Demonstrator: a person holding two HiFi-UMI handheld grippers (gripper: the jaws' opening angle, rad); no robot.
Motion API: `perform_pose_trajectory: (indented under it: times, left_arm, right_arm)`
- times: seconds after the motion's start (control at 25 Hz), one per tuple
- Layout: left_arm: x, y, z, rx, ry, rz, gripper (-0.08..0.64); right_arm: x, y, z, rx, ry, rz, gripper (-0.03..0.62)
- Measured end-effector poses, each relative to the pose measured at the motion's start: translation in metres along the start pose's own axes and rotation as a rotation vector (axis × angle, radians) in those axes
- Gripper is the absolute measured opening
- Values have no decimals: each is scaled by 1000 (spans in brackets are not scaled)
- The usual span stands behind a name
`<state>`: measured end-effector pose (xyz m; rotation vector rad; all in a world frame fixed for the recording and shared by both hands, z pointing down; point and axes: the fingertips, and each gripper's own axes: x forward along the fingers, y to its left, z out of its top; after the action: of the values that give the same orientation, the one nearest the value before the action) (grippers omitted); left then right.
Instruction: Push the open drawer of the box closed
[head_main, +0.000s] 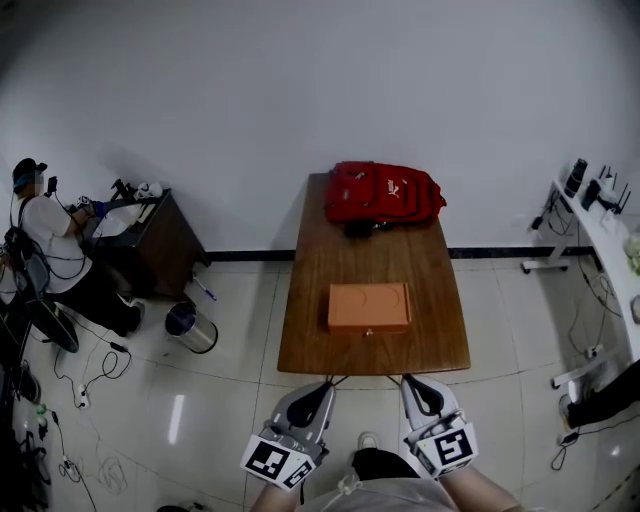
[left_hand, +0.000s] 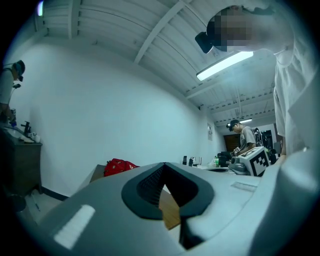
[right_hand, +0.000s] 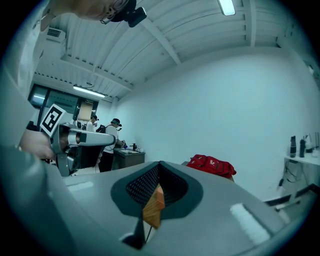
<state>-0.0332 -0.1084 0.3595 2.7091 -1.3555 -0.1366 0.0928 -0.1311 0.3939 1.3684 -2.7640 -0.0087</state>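
An orange box (head_main: 369, 307) lies flat on the brown wooden table (head_main: 310, 340), its front with a small dark handle (head_main: 369, 331) turned toward me. How far its drawer stands out I cannot tell. My left gripper (head_main: 327, 384) and right gripper (head_main: 408, 381) hover side by side just short of the table's near edge, both shut and empty, apart from the box. In the left gripper view the left gripper (left_hand: 165, 164) shows a sliver of table (left_hand: 171, 212) through its gap. The right gripper view shows the right gripper (right_hand: 160, 162) the same way, with the table (right_hand: 153, 207).
A red backpack (head_main: 383, 192) lies at the table's far end, against the white wall. A person (head_main: 40, 235) sits at a dark cabinet (head_main: 150, 240) on the left, with a bin (head_main: 188, 326) nearby. A white desk (head_main: 600, 230) stands at right. Cables trail on the tiled floor.
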Motion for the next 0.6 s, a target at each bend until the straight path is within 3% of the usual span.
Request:
perform_pose_trajectory:
  times: [0.4,0.6]
  left_arm:
    - [-174,-68,-14,10,29,-27,5]
    - [-235,-109,-19,1,40,-52,5]
  right_arm:
    - [-117,165,-1,-56,28,16,6]
    - [-173,220,-4,-20,48,5,6]
